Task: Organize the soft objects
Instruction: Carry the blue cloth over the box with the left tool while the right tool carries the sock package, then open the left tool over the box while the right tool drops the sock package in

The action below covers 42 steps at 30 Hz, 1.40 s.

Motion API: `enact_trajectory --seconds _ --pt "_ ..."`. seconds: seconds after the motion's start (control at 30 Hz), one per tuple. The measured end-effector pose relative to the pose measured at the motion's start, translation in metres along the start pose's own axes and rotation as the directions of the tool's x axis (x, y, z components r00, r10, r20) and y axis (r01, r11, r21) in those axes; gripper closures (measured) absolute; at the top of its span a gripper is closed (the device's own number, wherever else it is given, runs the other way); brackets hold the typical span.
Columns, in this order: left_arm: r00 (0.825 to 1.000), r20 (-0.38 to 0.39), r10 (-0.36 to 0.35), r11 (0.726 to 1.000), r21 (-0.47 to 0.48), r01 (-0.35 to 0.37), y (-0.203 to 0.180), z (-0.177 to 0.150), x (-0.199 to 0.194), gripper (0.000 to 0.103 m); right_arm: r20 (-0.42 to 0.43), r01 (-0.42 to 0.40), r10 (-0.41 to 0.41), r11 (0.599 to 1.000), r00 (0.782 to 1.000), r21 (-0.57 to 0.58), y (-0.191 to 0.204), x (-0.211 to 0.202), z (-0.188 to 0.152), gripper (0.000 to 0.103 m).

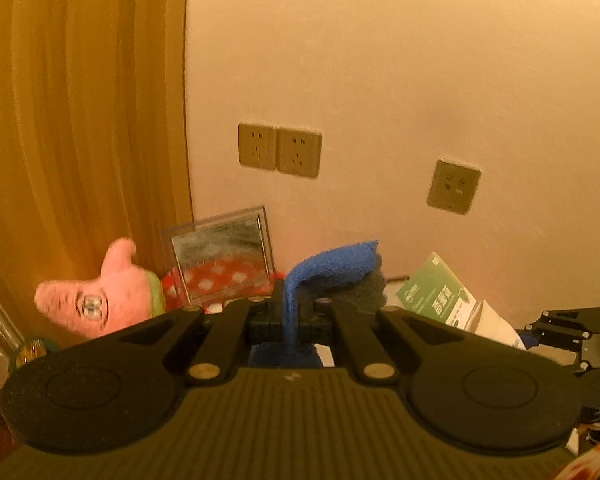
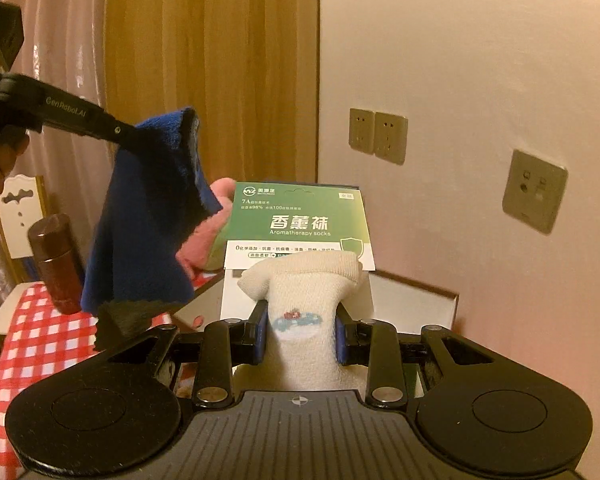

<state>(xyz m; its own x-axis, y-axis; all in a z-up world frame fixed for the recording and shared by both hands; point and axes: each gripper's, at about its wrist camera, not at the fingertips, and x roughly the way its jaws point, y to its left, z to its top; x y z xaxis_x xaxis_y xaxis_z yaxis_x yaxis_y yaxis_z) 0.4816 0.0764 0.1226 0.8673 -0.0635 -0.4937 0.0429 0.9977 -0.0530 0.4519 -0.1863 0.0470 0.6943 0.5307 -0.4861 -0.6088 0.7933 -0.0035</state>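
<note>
Cream knitted socks (image 2: 302, 320) on a green and white cardboard header printed "Aromatherapy socks" (image 2: 300, 224) sit pinched between the blue-padded fingers (image 2: 260, 334) of the right gripper (image 2: 300, 336), lifted above a red and white checked tablecloth (image 2: 40, 344). Left of them, the left gripper (image 1: 291, 312) has its fingers pressed together on a blue fleecy cloth with a grey underside (image 1: 332, 268), which hangs in the air. Behind, a pink plush starfish toy (image 1: 100, 296) lies beside a clear plastic box (image 1: 224, 252) against a cream wall with sockets (image 1: 280, 152).
</note>
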Motion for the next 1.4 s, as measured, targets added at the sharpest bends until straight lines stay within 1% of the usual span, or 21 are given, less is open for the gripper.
enact_trajectory --seconds 0.2,0.3,0.37,0.47,0.5,0.53,0.6,0.7,0.8,0.9,1.0,1.07,1.1,1.13,1.17,1.2,1.4 --pt "0.999 0.045 0.007 1.000 0.030 -0.008 -0.002 0.037 0.027 0.101 0.012 0.002 -0.001 1.000 1.000 -0.031 -0.020 0.027 0.019 0.071" --pt "0.999 0.045 0.001 0.999 0.033 -0.002 -0.003 0.045 0.043 0.100 0.010 0.005 -0.005 0.999 1.000 -0.041 -0.028 0.041 0.025 0.071" --pt "1.000 0.026 0.002 0.999 0.035 -0.002 -0.004 0.044 0.059 0.100 0.010 0.006 -0.005 0.999 1.000 -0.044 -0.031 0.047 0.026 0.071" --pt "0.999 -0.035 -0.007 1.000 0.026 0.008 -0.003 0.035 0.090 0.099 -0.003 0.011 -0.011 0.999 1.000 -0.047 -0.039 0.059 0.027 0.071" --pt "0.998 -0.066 -0.016 1.000 0.015 0.017 -0.002 0.030 0.103 0.097 -0.009 0.011 -0.012 0.999 1.000 -0.048 -0.041 0.063 0.027 0.071" --pt "0.995 -0.100 -0.021 1.000 0.008 0.022 -0.001 0.025 0.116 0.095 -0.016 0.012 -0.013 0.999 1.000 -0.049 -0.044 0.068 0.026 0.071" --pt "0.988 -0.152 -0.001 1.000 0.017 0.004 -0.001 0.012 0.138 0.095 -0.032 0.008 -0.010 0.999 0.999 -0.052 -0.048 0.078 0.024 0.071" --pt "0.976 -0.216 0.002 0.999 0.041 0.007 -0.003 -0.006 0.159 0.090 -0.053 0.005 -0.008 0.998 0.999 -0.056 -0.053 0.090 0.020 0.071" --pt "0.968 -0.253 0.010 0.998 0.058 0.005 -0.003 -0.023 0.172 0.088 -0.071 -0.002 -0.003 0.997 0.997 -0.078 -0.055 0.101 0.015 0.071" --pt "0.960 -0.280 0.008 0.999 0.049 0.006 0.000 -0.035 0.180 0.085 -0.086 -0.009 -0.001 0.993 0.996 -0.119 -0.056 0.112 0.012 0.071" --pt "0.954 -0.299 0.007 0.999 0.044 0.006 0.004 -0.044 0.183 0.085 -0.088 0.003 -0.018 0.985 0.996 -0.170 -0.054 0.123 0.009 0.070" --pt "0.952 -0.307 0.008 0.999 0.044 0.006 0.006 -0.049 0.184 0.085 -0.078 0.003 -0.018 0.982 0.997 -0.190 -0.052 0.128 0.008 0.054" --pt "0.951 -0.308 0.009 0.999 0.044 0.005 0.007 -0.049 0.184 0.085 -0.064 0.005 -0.017 0.981 0.998 -0.194 -0.051 0.130 0.008 0.037" --pt "0.951 -0.309 0.009 0.999 0.043 0.005 0.008 -0.050 0.183 0.084 -0.043 0.024 -0.032 0.981 0.999 -0.192 -0.050 0.130 0.008 0.022" --pt "0.951 -0.310 0.008 0.999 0.041 0.005 0.009 -0.051 0.182 0.084 -0.024 0.032 -0.037 0.983 0.999 -0.182 -0.051 0.130 0.008 0.018" --pt "0.950 -0.312 0.009 0.999 0.038 0.003 0.010 -0.051 0.182 0.084 -0.022 0.026 -0.031 0.985 0.999 -0.169 -0.051 0.130 0.009 0.017" --pt "0.947 -0.320 -0.010 0.999 0.046 0.026 0.009 -0.057 0.179 0.083 -0.063 0.001 -0.009 0.992 0.998 -0.123 -0.056 0.132 0.004 0.017"
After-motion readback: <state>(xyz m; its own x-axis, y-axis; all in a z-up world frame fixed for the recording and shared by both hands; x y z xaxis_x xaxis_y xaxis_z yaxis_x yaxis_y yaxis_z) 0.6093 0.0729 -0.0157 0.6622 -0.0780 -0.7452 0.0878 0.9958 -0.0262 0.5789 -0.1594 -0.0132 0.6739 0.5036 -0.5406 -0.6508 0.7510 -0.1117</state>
